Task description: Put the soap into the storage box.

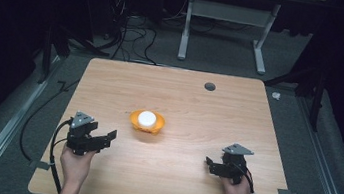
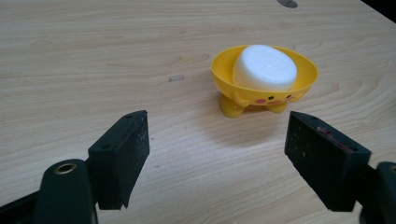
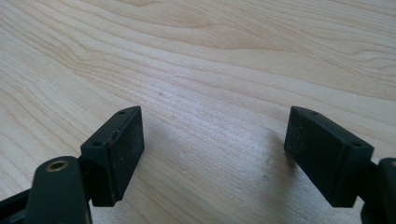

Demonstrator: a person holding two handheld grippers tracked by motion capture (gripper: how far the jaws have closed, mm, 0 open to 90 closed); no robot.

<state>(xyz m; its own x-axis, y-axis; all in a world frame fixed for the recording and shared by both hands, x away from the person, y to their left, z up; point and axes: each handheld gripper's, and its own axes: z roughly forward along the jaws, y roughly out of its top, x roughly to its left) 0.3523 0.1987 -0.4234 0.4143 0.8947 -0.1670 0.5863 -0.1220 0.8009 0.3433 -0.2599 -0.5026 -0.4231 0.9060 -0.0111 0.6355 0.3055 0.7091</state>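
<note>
A light wood-grain tabletop [image 1: 173, 188] with a small dark round hole [image 1: 209, 86] near its far edge stands on grey carpet in a dark room. Near its centre sits a yellow footed plastic dish [image 2: 261, 88] holding a white oval soap bar [image 2: 264, 66]. The left gripper [image 1: 104, 140] and right gripper [image 1: 210, 165] rest near the front, well apart, jaws spread and empty.

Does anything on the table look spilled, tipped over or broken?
Nothing stands out. The yellow dish stands upright on its feet with the white soap seated inside, and the wooden table around it looks clean.
</note>
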